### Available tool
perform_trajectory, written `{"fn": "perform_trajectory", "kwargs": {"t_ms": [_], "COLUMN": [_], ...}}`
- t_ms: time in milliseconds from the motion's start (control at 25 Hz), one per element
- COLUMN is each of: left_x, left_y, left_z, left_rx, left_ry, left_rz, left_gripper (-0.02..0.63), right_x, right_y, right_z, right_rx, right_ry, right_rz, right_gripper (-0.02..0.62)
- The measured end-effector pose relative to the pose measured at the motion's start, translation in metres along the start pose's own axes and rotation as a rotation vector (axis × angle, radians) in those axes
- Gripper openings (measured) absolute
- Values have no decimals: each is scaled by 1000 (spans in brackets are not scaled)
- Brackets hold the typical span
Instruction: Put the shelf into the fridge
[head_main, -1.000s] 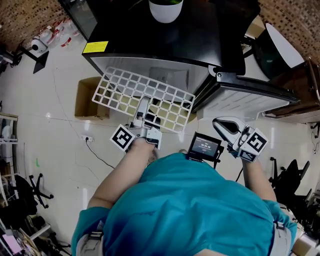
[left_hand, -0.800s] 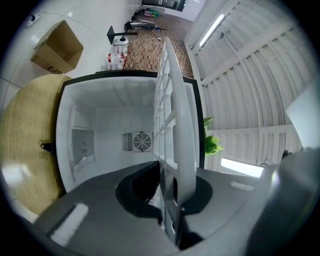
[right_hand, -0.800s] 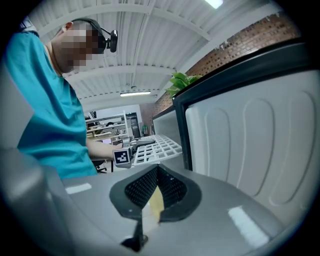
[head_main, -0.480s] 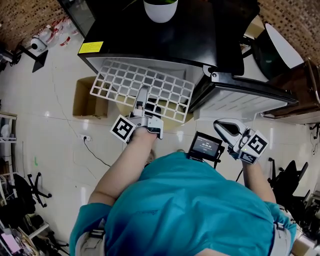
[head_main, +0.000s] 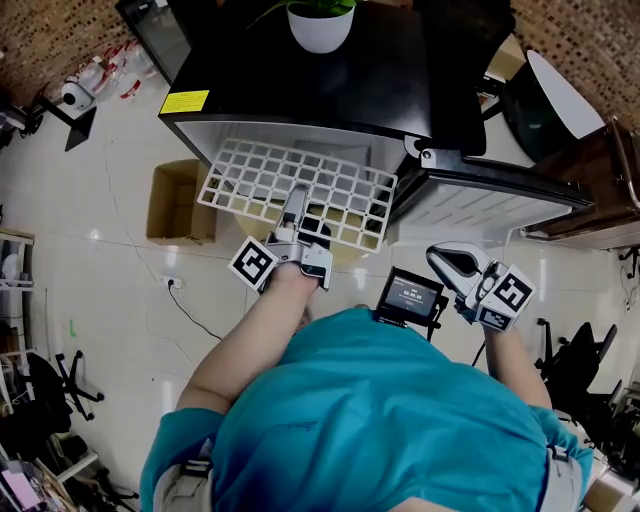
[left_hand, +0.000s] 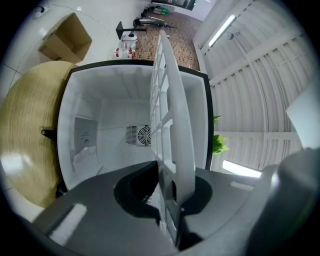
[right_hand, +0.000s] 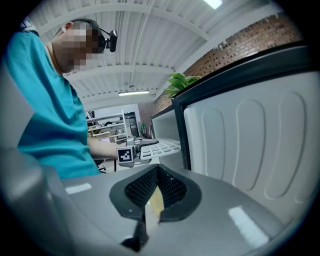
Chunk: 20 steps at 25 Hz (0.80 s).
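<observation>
Left claw (head_main: 296, 212) grasps the white shelf (head_main: 255, 180) before the open fridge (head_main: 300, 90); right claw (head_main: 452, 262), centre right, is clenched.

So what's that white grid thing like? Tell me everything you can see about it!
The shelf is a white rectangular grid of square holes. It looks like plastic or coated wire. It is held roughly level in the air, with its far edge at the open front of the black fridge. The left gripper is shut on its near edge, and nothing else touches it that I can see.
</observation>
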<state>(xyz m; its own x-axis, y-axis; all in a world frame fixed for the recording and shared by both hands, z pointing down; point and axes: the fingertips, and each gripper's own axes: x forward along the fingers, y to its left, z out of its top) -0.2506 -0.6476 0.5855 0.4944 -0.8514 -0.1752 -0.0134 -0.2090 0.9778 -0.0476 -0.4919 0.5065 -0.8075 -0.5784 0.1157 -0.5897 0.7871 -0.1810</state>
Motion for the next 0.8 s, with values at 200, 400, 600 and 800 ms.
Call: {"fn": "perform_trajectory", "kwargs": {"t_ms": [200, 400, 600, 800], "left_x": [-8, -20, -19, -14], "left_y": [-9, -4, -17, -23], "left_z": [-10, -14, 12, 21], "left_rx": [48, 30, 94, 87], "left_ry": [102, 177, 41, -6], "left_rz": [-29, -21, -40, -59], "left_gripper": [25, 29, 23, 25], "right_x": [0, 1, 4, 3], "right_y": [2, 1, 4, 7], "right_z": [0, -1, -2, -5], "right_rx": [2, 7, 8, 10], "right_ry": [3, 11, 14, 21], "right_rz": [2, 9, 21, 21], "right_gripper": [2, 2, 2, 2]}}
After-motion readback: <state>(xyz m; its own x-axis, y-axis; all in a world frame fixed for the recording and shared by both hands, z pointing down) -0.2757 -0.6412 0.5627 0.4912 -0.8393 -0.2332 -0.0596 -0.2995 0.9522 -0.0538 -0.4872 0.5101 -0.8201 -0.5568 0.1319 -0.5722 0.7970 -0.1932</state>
